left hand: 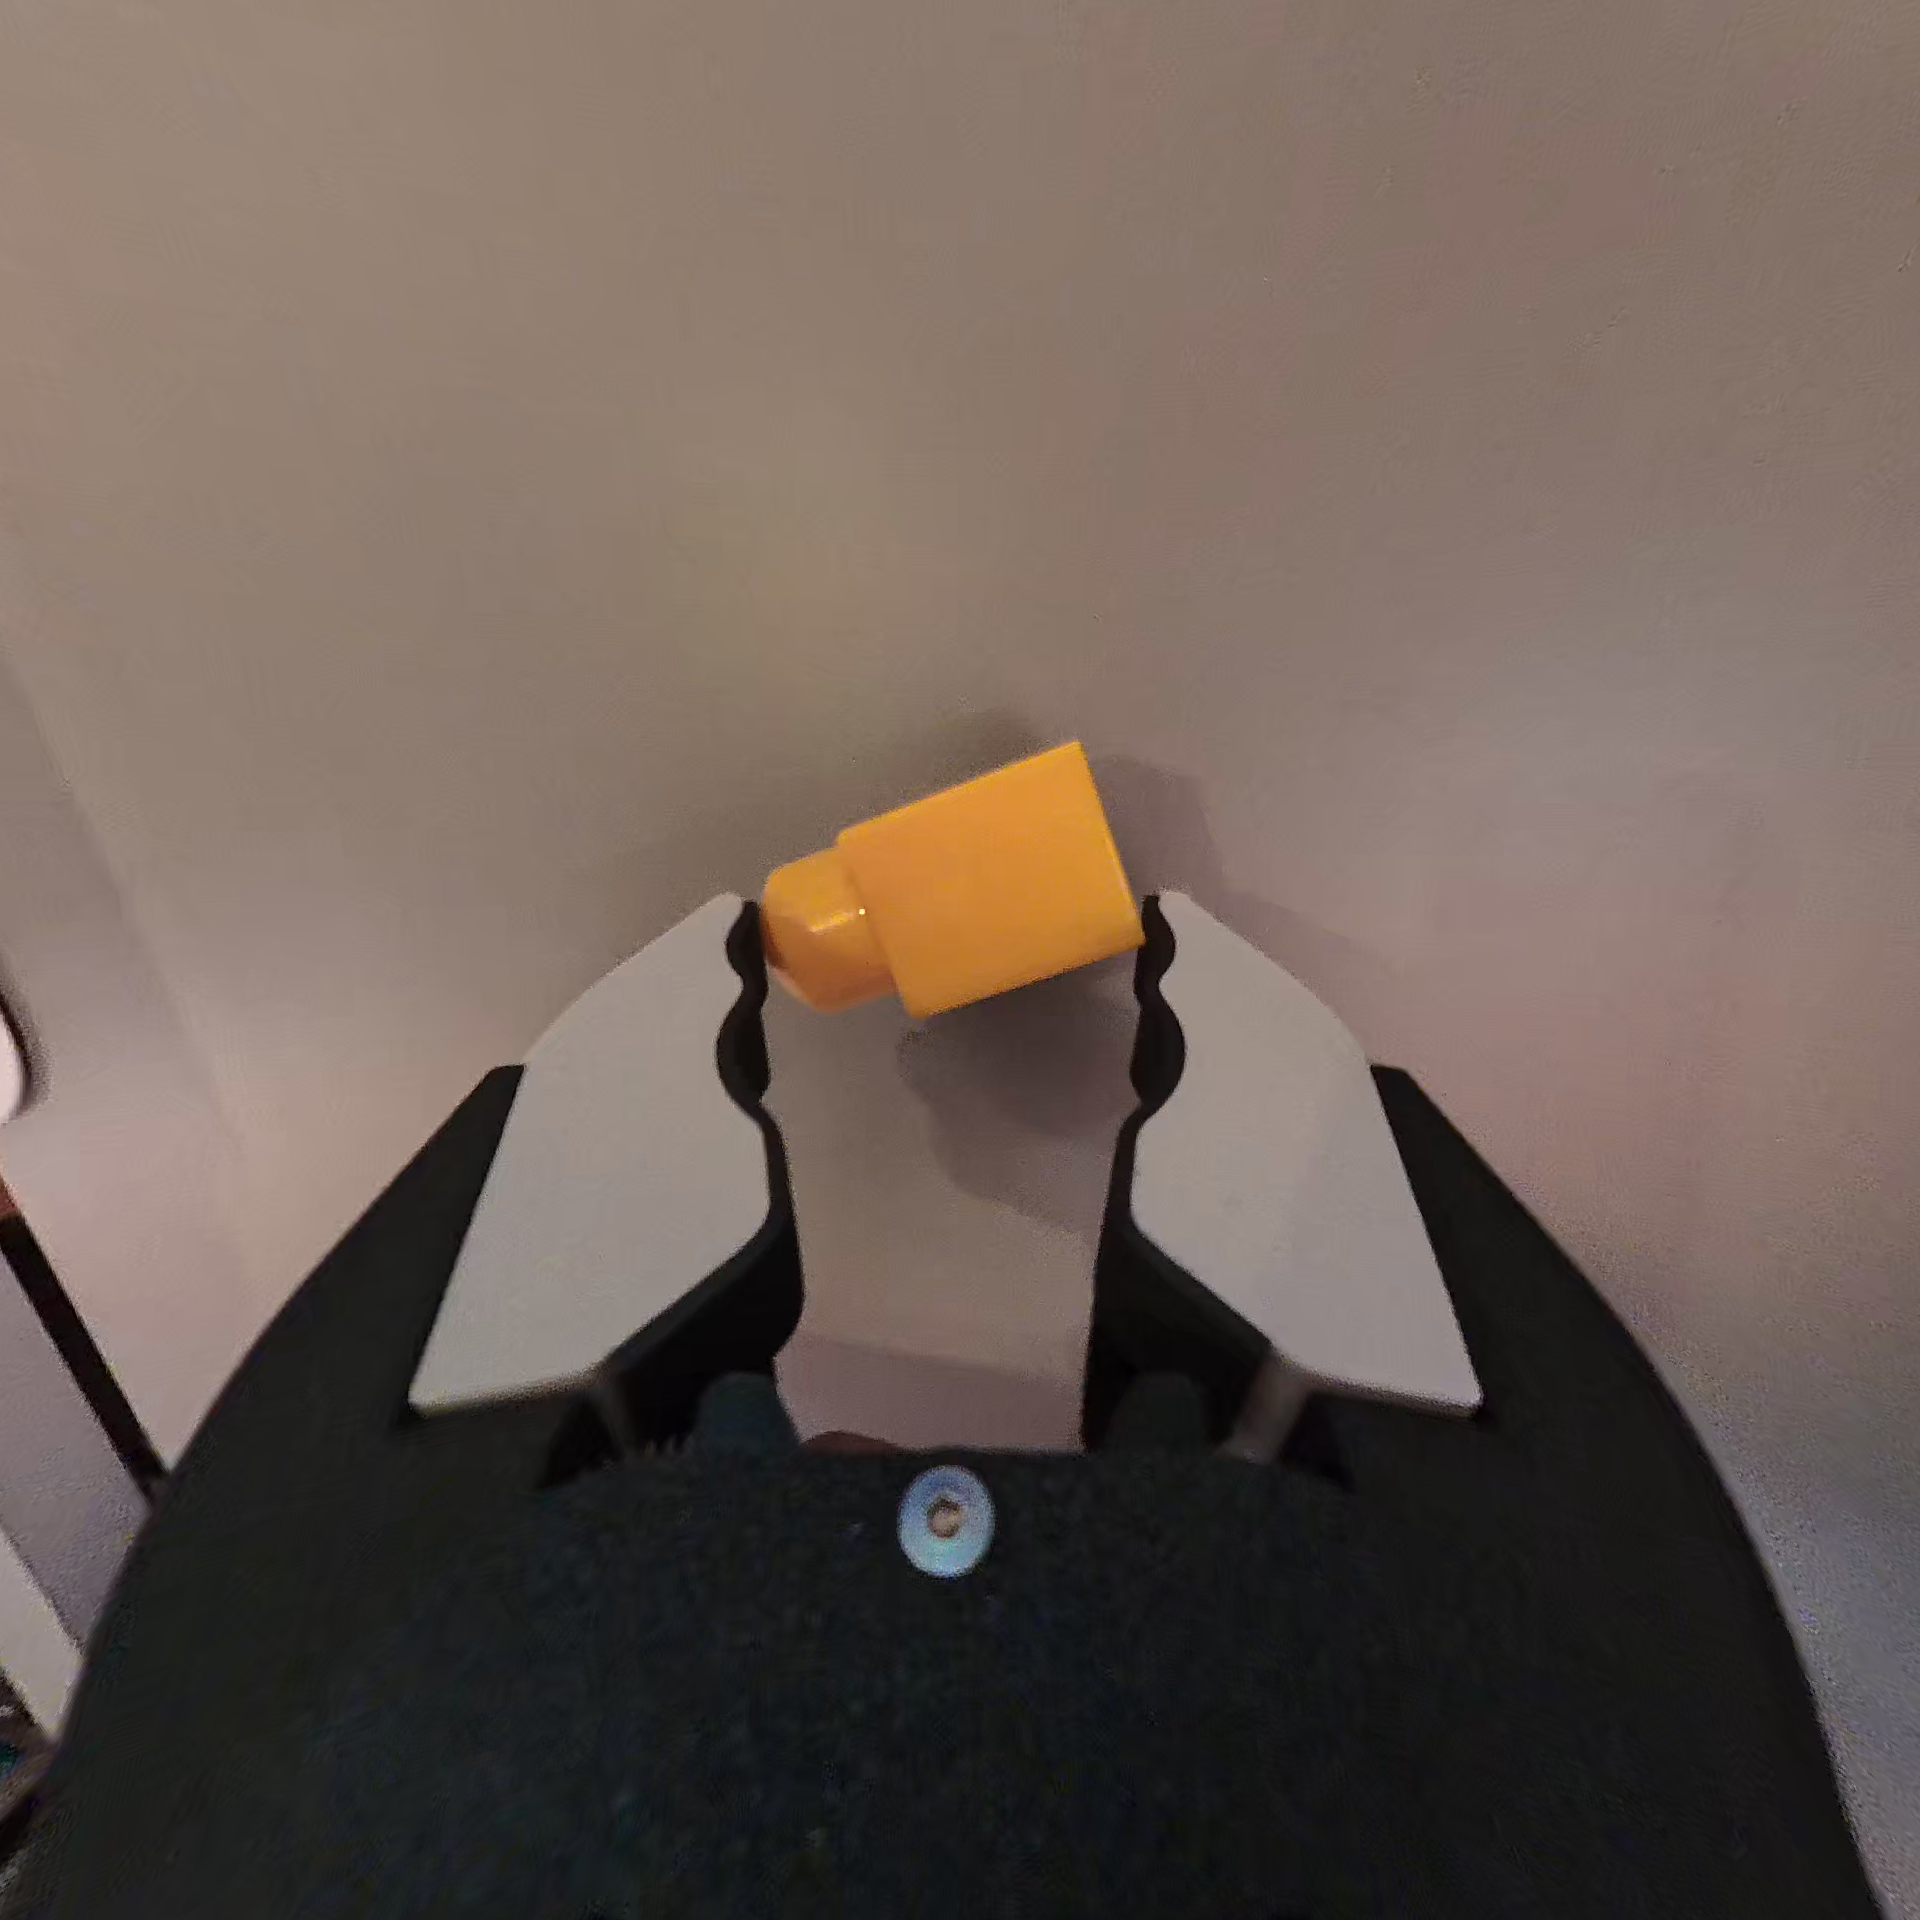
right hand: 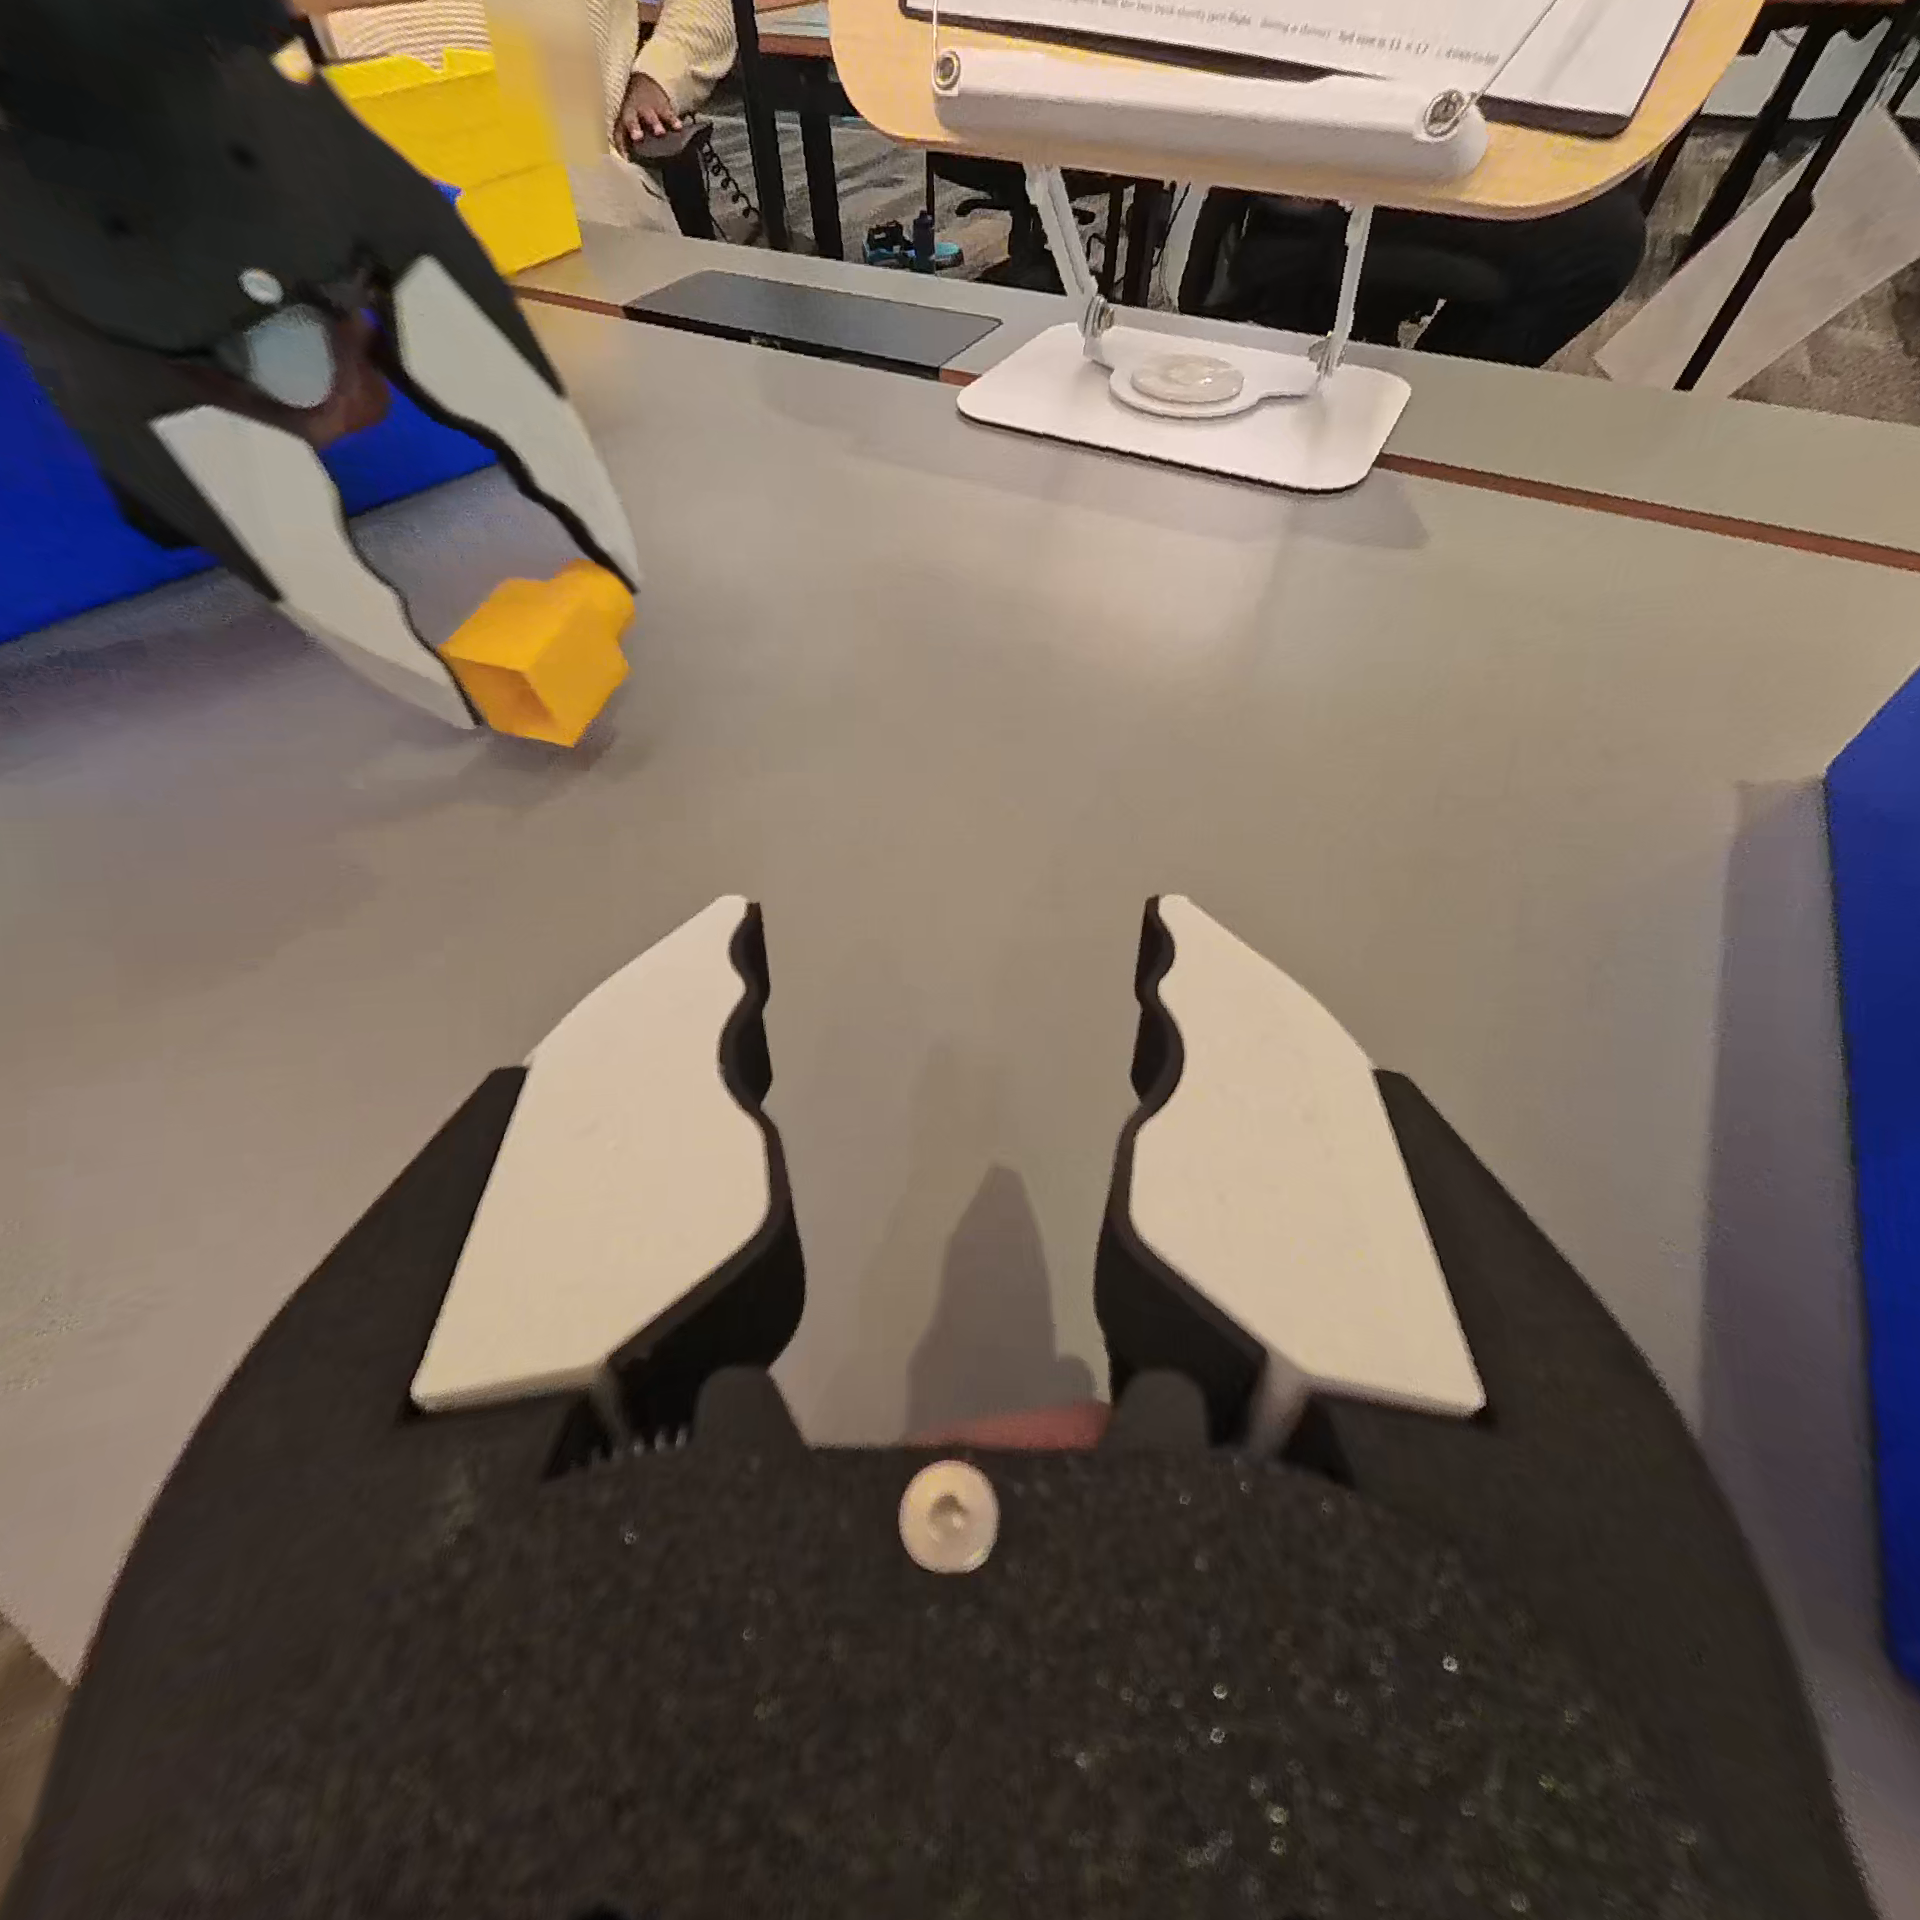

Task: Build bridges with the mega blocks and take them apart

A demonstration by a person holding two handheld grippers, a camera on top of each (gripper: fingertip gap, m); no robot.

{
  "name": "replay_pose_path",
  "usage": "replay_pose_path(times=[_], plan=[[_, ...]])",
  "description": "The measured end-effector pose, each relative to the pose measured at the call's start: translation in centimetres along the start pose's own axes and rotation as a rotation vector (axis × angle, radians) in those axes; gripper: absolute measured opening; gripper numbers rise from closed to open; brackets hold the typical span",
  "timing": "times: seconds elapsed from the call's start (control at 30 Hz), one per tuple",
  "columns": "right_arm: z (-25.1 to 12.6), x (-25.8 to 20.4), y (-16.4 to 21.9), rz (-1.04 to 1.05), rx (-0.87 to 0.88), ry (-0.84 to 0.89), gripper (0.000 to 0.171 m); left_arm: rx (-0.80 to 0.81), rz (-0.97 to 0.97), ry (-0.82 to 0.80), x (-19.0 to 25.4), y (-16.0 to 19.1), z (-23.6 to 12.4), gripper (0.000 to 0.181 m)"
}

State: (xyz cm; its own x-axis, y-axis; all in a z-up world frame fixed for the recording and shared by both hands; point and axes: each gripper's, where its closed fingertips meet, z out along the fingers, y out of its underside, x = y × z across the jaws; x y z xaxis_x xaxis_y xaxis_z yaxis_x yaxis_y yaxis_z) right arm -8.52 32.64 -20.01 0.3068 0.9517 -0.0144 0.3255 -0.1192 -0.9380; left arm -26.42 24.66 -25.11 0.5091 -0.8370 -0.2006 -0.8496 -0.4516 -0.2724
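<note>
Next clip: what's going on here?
The left gripper has its fingertips around a single yellow block lying on its side on the grey table; the tips sit at the block's ends, so a grip looks imminent or just made. The right gripper is open and empty over bare table. Blue bins sit at both sides, a yellow bin and a white stand farther back. No bridge is visible.

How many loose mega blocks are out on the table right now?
1: an orange block lying on its side between the left gripper fingers on the grey table. Others may sit hidden in the bins.
</note>
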Motion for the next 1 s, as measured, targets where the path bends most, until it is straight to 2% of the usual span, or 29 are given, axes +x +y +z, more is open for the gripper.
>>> replay_pose_path(times=[0.2, 0.33, 0.4, 0.5, 0.57, 0.63, 0.77, 0.93, 1.0], plan=[[0.2, -0.1, 0.3, 0.001, -0.013, -0.006, 0.068, -0.004, 0.109, 0.084, -2.5, 0.1, 1.5, 0.069], [0.4, 0.0, 0.6, 0.007, -0.022, -0.009, 0.068, -0.054, 0.085, 0.131, -3.1, 1.0, 2.4, 0.069], [0.5, 0.0, 0.7, 0.010, -0.025, -0.010, 0.068, -0.031, 0.064, 0.154, -2.9, 0.7, 2.4, 0.069], [0.4, 0.1, 0.6, 0.014, -0.026, -0.011, 0.068, -0.058, 0.000, 0.127, -2.9, 1.2, 2.0, 0.095], [0.3, 0.2, 0.5, 0.016, -0.024, -0.012, 0.068, -0.020, -0.055, 0.117, -2.1, 1.0, 0.7, 0.100], [0.2, 0.2, 0.4, 0.017, -0.024, -0.014, 0.068, 0.077, -0.115, 0.020, -1.9, 0.4, -1.6, 0.099], [0.2, 0.1, 0.5, 0.021, -0.034, -0.028, 0.069, 0.325, -0.400, -0.301, -1.2, -0.4, -7.3, 0.096], [0.2, 0.2, 0.2, 0.018, -0.032, -0.028, 0.069, 0.531, -0.744, -0.760, 3.3, 2.1, -12.1, 0.101], [0.3, 0.1, 0.3, 0.017, -0.035, -0.029, 0.069, 0.534, -0.934, -0.919, 5.6, 4.1, -12.6, 0.104]])
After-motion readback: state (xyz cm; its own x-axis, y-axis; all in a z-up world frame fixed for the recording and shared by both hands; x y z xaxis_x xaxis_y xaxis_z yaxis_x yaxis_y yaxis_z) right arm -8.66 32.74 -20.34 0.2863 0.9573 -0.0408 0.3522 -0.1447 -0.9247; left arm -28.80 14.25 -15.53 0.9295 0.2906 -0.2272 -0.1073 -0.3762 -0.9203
